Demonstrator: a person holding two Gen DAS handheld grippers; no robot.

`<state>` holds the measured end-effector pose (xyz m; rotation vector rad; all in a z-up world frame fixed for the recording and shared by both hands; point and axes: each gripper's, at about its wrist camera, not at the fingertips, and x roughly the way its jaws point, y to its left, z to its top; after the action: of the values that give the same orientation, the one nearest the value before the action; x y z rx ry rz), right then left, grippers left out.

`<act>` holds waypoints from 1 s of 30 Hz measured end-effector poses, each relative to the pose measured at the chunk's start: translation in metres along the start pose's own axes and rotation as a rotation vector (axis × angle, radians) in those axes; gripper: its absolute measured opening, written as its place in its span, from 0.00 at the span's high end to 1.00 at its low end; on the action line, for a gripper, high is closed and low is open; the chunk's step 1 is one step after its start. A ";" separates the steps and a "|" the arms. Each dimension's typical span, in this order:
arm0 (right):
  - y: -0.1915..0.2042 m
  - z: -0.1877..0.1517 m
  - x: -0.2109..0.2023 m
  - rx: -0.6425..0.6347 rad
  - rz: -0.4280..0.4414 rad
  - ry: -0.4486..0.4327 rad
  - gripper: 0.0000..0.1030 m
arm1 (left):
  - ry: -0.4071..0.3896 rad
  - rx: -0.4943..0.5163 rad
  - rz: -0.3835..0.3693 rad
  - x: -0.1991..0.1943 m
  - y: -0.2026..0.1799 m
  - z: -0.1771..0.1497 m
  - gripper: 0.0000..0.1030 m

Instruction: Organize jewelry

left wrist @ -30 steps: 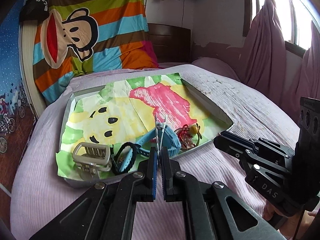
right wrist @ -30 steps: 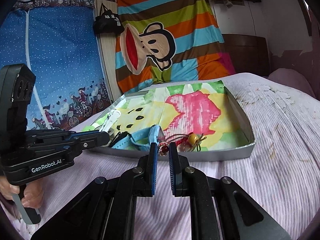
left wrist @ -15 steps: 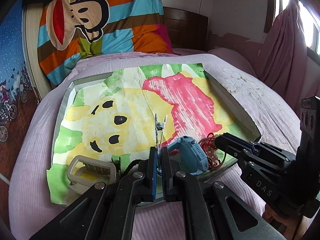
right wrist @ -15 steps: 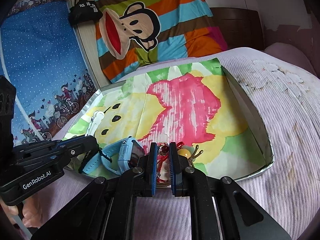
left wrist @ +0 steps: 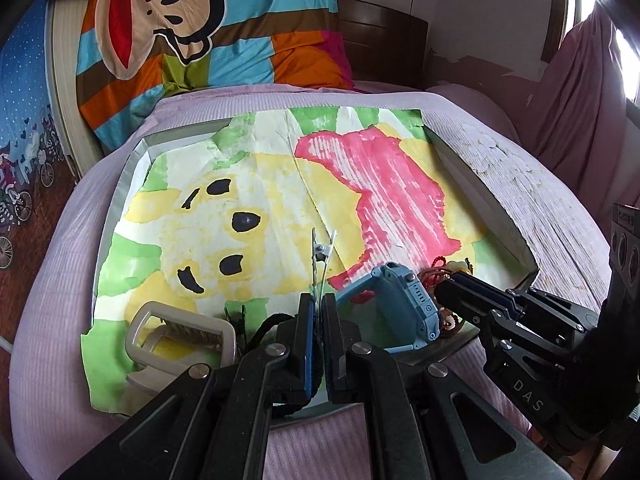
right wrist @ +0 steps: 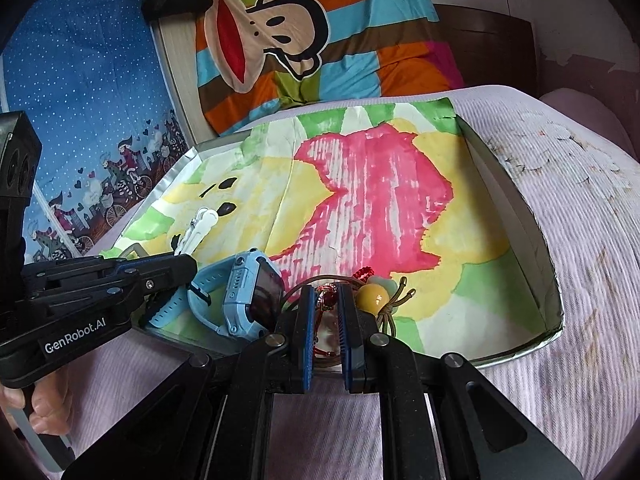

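A bed (right wrist: 560,216) with a pale purple cover carries a shallow tray (right wrist: 516,200) lined with a painted paper. The left gripper (left wrist: 319,312) is clenched on a thin white hair clip (left wrist: 320,256) near the tray's front edge. The right gripper (right wrist: 326,312) is clenched on a red beaded bracelet (right wrist: 326,300) at the same front edge, between the blue watch (right wrist: 252,300) and a yellow bead (right wrist: 370,298).
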<state>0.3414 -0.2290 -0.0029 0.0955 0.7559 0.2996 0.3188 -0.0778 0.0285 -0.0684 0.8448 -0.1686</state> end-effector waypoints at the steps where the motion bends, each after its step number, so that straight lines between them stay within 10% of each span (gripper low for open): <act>1: 0.000 0.000 0.000 -0.001 -0.002 -0.001 0.90 | 0.000 -0.001 -0.003 0.000 0.000 0.000 0.95; 11: -0.002 -0.005 -0.008 -0.001 -0.002 -0.037 0.85 | -0.050 -0.004 0.004 -0.008 0.004 -0.010 0.93; 26: 0.006 -0.015 -0.040 -0.032 -0.076 -0.167 0.39 | -0.214 -0.062 0.033 -0.043 0.021 -0.035 0.40; 30: 0.010 -0.018 -0.053 -0.045 -0.095 -0.196 0.28 | -0.239 -0.068 0.034 -0.054 0.023 -0.037 0.40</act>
<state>0.2906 -0.2352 0.0210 0.0452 0.5571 0.2132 0.2587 -0.0453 0.0403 -0.1348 0.6131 -0.0971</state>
